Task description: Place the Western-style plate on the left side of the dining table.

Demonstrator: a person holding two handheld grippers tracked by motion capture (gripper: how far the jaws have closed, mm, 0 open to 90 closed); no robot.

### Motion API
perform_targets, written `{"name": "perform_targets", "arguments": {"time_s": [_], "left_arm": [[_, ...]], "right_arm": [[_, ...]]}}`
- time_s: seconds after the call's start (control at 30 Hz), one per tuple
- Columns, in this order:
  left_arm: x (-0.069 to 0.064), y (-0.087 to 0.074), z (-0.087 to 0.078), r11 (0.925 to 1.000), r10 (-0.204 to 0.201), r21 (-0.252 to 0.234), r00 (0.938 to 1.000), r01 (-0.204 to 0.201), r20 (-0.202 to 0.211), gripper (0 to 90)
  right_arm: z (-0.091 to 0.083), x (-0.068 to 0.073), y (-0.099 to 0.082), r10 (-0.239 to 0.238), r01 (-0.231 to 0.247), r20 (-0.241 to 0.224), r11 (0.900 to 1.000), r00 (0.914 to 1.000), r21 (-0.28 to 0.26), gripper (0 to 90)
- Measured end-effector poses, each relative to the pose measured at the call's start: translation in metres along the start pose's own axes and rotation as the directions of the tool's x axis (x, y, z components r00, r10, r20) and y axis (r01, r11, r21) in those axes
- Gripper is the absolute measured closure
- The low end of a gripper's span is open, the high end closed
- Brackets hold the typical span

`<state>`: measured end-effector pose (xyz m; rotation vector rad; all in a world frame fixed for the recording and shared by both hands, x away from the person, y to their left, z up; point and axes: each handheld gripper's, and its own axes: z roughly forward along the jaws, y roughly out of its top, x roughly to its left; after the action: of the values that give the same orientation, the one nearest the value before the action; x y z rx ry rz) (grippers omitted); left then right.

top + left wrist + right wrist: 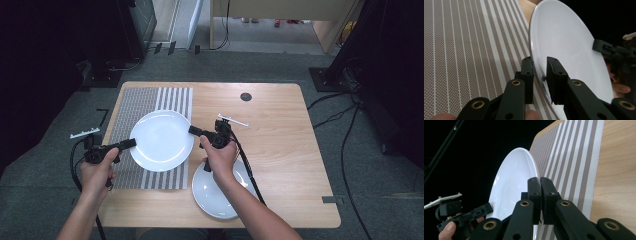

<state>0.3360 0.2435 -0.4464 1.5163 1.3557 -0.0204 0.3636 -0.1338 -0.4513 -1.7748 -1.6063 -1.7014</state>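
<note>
- We hold the big plate (162,140) over the striped mat (145,107), left gripper (131,143) and right gripper (192,130) both clamped on its rim
- Left to do, we think: put it down; the small plate (212,197) waits on the table (280,130)

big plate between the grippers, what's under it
The striped placemat lies under the big plate, which both grippers clamp by its rim. The mat's middle beneath the plate is covered.

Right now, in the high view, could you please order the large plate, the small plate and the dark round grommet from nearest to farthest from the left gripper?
From the left gripper:
1. Large plate, gripped at its left rim.
2. Small plate, near edge, right of the mat.
3. Dark round grommet, far side of the table.
</note>
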Motion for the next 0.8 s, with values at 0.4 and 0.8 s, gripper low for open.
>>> {"name": "perform_targets", "arguments": {"time_s": [0.4, 0.8], "left_arm": [[0.021, 0.014, 0.011, 0.9992, -0.038, 0.008, 0.9975, 0.039, -0.059, 78.0], [0.04, 0.018, 0.024, 0.9945, -0.105, -0.009, 0.9889, 0.104, -0.106, 78.0]], "right_arm": [[0.035, -0.012, 0.006, 0.055, -0.056, 0.032, 0.9984, 0.998, 0.012, 88.7], [0.064, -0.028, 0.012, 0.126, -0.128, 0.043, 0.9912, 0.9911, 0.033, 88.6]]}}
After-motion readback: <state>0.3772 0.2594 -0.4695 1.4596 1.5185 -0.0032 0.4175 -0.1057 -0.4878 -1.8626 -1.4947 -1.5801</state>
